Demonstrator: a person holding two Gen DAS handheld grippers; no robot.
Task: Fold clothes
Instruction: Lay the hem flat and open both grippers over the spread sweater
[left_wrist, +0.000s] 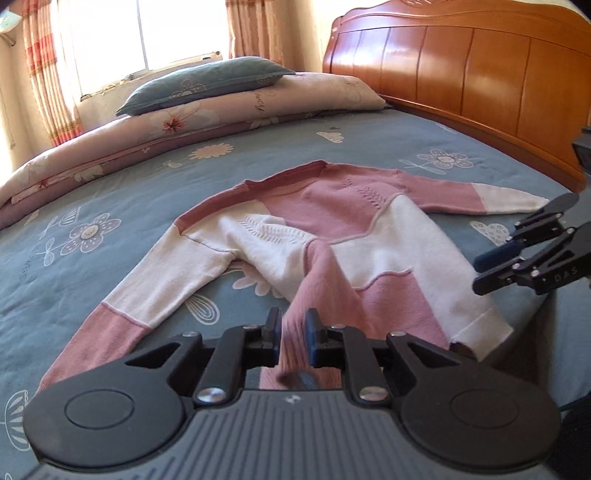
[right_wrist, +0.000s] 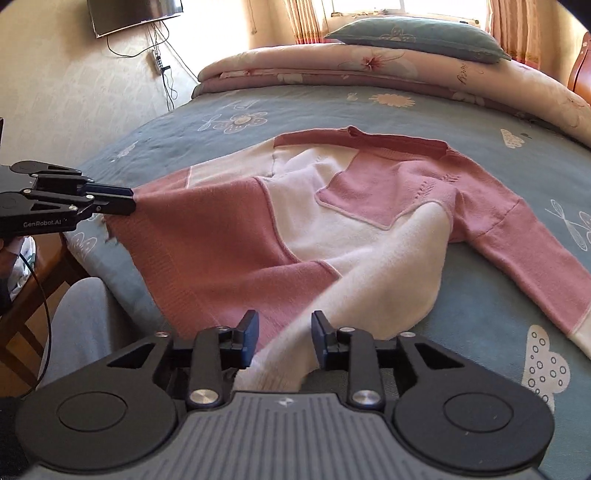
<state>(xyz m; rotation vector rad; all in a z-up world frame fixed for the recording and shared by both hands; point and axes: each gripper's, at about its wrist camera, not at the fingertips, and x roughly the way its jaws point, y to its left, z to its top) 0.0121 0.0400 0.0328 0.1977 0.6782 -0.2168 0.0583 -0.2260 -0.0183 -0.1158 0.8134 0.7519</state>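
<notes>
Gripping the hem at two places, both tools held the pink-and-white sweater (right_wrist: 332, 221), which lay spread face-up on the blue floral bed (left_wrist: 110, 177) with its sleeves out to either side. The left tool (left_wrist: 291, 330) was narrowed on a bunched pink ridge of the hem; the right tool (right_wrist: 284, 338) stood wider, white hem fabric passing between its pads, though whether it pinched firmly I could not tell. If the right grip was loose, that corner would likely slip during a lift and skew the fold. No containers were in view.
</notes>
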